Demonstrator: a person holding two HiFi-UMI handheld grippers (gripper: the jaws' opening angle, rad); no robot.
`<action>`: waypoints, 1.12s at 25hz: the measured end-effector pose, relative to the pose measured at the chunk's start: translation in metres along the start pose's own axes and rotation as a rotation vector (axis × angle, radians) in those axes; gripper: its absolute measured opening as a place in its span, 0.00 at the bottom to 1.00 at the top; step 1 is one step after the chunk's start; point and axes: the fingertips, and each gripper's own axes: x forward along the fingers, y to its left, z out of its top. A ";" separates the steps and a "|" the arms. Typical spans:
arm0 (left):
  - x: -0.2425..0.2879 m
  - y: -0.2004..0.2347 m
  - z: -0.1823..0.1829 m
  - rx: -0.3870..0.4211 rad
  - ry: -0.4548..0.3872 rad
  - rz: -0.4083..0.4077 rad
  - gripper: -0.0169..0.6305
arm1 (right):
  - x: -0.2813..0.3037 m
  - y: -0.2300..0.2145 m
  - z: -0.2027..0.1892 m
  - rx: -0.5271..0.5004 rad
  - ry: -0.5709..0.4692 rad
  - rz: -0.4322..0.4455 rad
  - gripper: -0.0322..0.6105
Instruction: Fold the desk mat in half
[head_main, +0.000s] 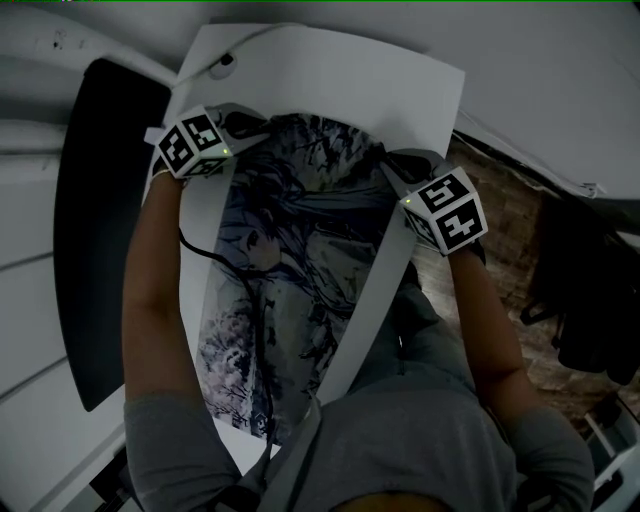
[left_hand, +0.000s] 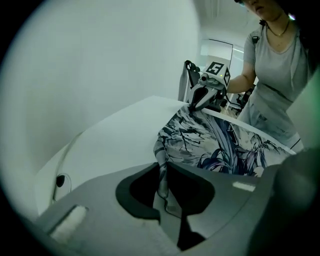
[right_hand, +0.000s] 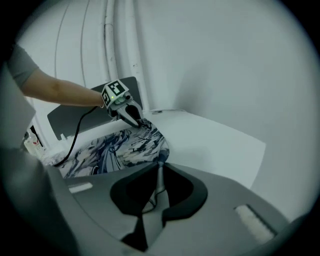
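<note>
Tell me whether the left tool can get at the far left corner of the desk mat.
Yes, seemingly: the left tool is shut on that corner of the desk mat, its edge pinched between the jaws, nothing blocking.

The desk mat (head_main: 290, 270) looks like soft cloth with a matt printed face, limp enough to crease and bunch where the jaws of the left gripper (left_hand: 163, 175) and the right gripper (right_hand: 159, 175) pinch it (both shells are smooth, matt grey plastic). The tabletop (head_main: 420, 90) under it is smooth and white with little sheen. The person's shirt (head_main: 420, 430) is plain grey cloth, and the floor (head_main: 500, 210) at the right looks rough and brick-like.
</note>
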 end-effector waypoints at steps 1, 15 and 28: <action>-0.003 0.000 0.002 0.011 -0.007 0.015 0.11 | -0.003 0.002 0.002 0.013 -0.020 0.000 0.11; -0.054 -0.035 0.010 0.080 0.026 0.216 0.09 | -0.047 0.057 0.026 -0.050 -0.130 0.138 0.09; -0.095 -0.094 -0.004 0.062 0.088 0.379 0.08 | -0.082 0.120 0.026 -0.214 -0.146 0.277 0.09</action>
